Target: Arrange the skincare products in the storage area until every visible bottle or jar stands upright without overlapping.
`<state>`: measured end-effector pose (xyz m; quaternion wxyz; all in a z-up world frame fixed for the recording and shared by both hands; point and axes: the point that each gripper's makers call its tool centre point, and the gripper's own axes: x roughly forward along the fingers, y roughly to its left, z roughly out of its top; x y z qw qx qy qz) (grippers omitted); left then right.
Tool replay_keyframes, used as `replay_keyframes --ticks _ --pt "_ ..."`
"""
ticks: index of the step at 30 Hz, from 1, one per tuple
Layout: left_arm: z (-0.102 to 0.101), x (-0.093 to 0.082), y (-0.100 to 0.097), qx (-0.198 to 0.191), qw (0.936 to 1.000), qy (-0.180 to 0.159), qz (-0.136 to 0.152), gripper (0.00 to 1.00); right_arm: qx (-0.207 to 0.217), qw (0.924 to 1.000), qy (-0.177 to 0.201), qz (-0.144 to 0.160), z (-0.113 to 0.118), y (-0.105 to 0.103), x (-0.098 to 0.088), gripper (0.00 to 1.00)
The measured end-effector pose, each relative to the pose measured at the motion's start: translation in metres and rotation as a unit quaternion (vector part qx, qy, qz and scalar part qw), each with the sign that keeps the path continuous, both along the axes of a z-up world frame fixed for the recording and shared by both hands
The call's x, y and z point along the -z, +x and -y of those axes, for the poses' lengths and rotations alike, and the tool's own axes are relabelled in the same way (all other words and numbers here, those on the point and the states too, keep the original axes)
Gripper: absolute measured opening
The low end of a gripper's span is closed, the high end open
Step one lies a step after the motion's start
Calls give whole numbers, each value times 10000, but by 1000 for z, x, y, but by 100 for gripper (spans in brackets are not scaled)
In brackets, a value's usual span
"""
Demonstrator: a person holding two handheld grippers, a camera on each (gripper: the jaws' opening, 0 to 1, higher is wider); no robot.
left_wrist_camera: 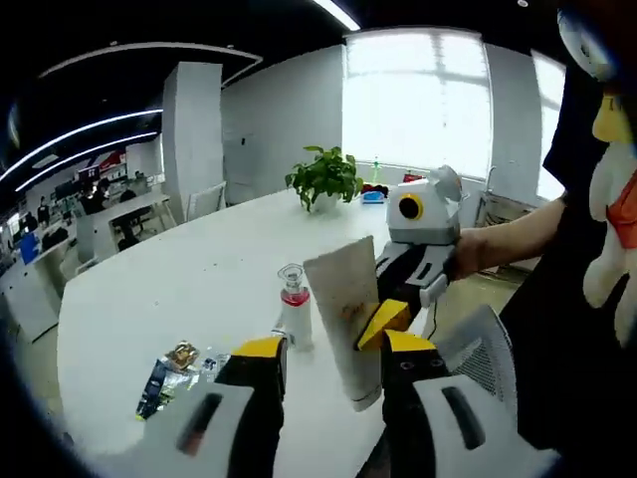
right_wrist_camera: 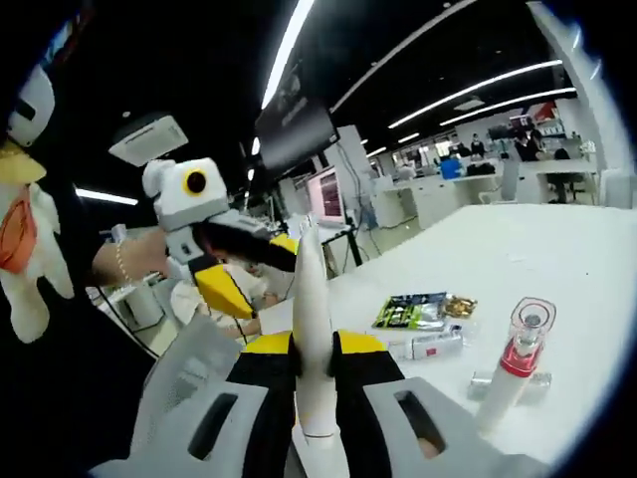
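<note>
In the left gripper view, my left gripper (left_wrist_camera: pixel 323 351) hangs with its jaws spread and nothing between them, above the white table (left_wrist_camera: pixel 189 279). A cream tube (left_wrist_camera: pixel 348 314) is held up by the right gripper (left_wrist_camera: pixel 393 319); a small clear bottle (left_wrist_camera: pixel 293 304) stands beside it.

In the right gripper view, my right gripper (right_wrist_camera: pixel 316 351) is clenched on the tube (right_wrist_camera: pixel 311 329), above the table edge.

Light: bright window (left_wrist_camera: pixel 418 100) glare, ceiling strip lights (right_wrist_camera: pixel 478 95)
Quality: soft focus, fisheye bending at edges
</note>
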<state>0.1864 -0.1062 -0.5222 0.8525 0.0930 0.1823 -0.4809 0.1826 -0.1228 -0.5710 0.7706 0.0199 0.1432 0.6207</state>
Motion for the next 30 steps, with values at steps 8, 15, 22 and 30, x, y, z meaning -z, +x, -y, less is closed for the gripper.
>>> replay_keyframes --ticks 8,15,22,30 --pt "25 -3 -8 839 9961 197 178 35 -856 9957 -35 348 -10 -23 -8 13" --pt "37 -1 -19 1301 9900 474 278 22 -1203 9918 -4 426 -13 -26 -7 13" --pt "41 13 -23 1662 9796 1049 416 16 -1379 9878 -414 591 -7 -27 2 14" --pt "56 28 -26 2067 9668 1431 464 13 -1432 9838 -834 689 7 -28 19 15"
